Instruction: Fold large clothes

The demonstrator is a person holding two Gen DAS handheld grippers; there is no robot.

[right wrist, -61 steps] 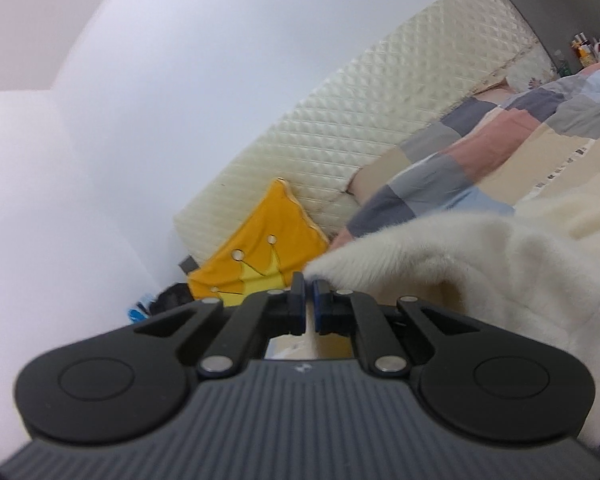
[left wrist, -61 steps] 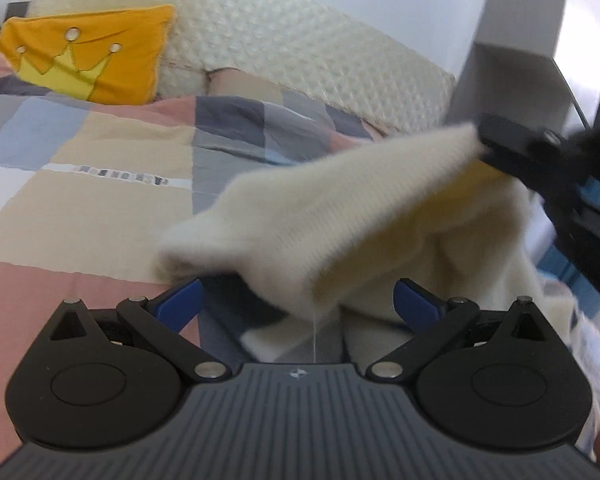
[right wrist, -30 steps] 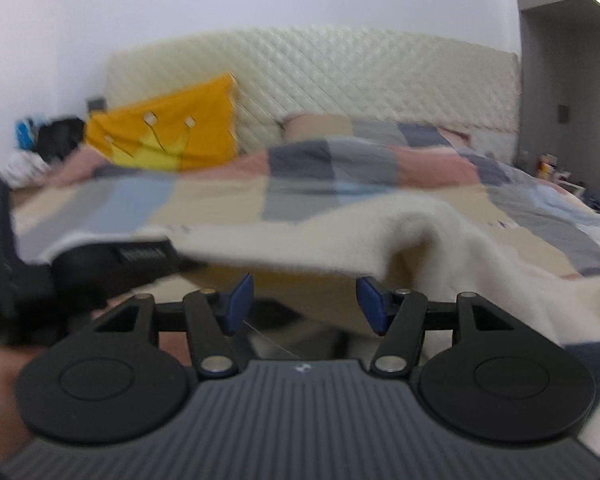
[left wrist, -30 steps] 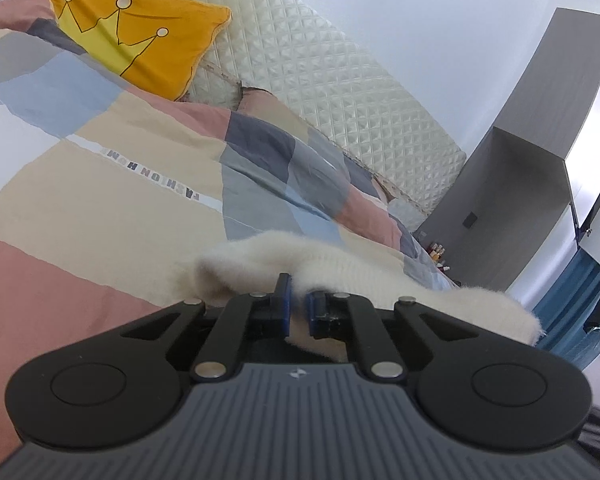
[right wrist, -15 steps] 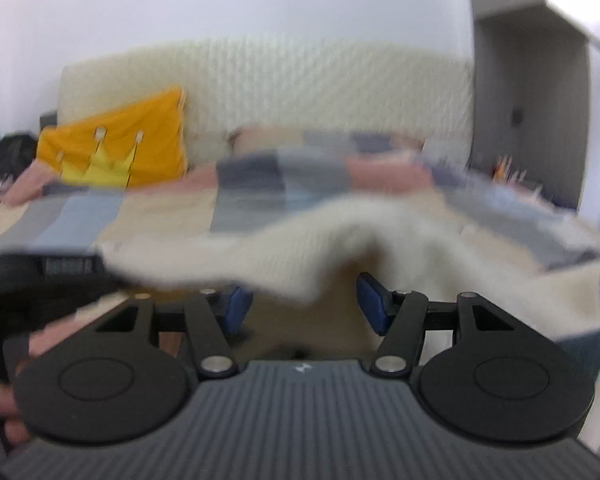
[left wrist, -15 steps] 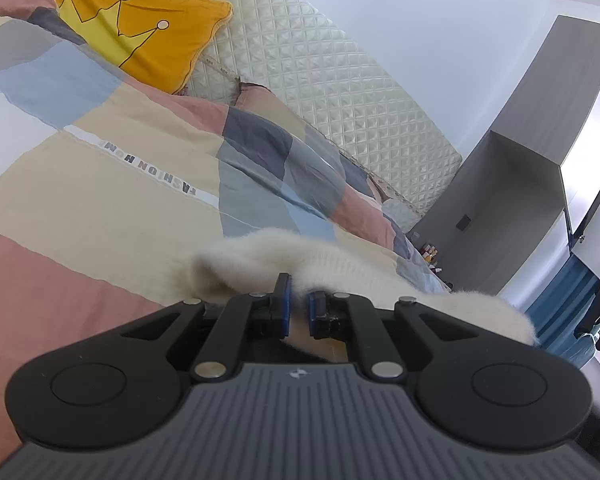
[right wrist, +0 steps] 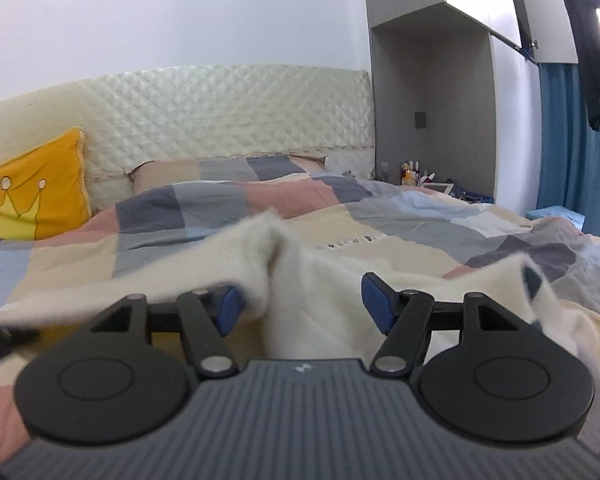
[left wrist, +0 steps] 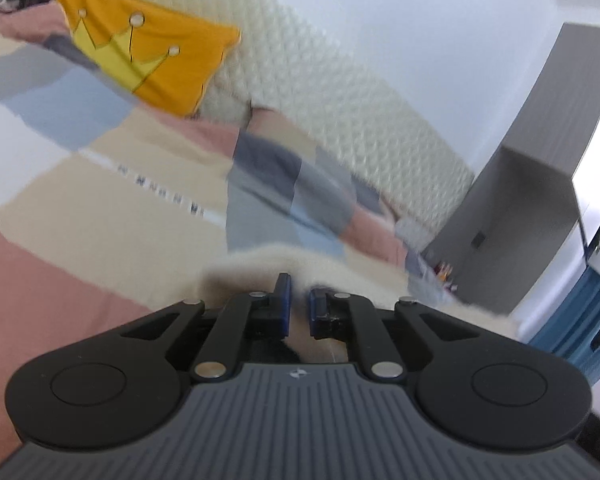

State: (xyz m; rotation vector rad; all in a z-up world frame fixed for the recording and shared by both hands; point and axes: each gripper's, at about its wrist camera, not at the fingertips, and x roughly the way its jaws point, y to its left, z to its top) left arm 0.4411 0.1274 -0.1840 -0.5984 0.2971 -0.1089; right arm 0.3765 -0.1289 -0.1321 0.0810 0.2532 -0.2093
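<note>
On the bed [right wrist: 380,224], over a patchwork quilt [left wrist: 100,216] of pink, beige, grey and blue squares, lies a cream fuzzy garment [right wrist: 320,292], rumpled and partly lifted.

Seen from the left wrist, the left gripper [left wrist: 299,308] has its blue pads drawn nearly together, clamped on a cream edge of the garment [left wrist: 256,268]; the cloth bunches just ahead of the fingertips and trails off to the right along the quilt. This view is blurred, so the fold lines cannot be told.

Seen from the right wrist, the right gripper [right wrist: 300,304] has its jaws apart and opening. A raised fold of the garment stands between the two blue pads, touching or just beside the left pad [right wrist: 230,308] and clear of the right one. From that peak the cloth runs left in a taut band toward the frame's edge, and right in a second ridge past the gripper's right finger. More cream cloth lies under and just ahead of the gripper body.

Behind, an orange pillow [right wrist: 32,196] with a yellow crown leans on the quilted cream headboard [right wrist: 228,112]. A grey wardrobe [right wrist: 432,92] stands right of the bed, with a blue curtain [right wrist: 572,144] beyond it.
</note>
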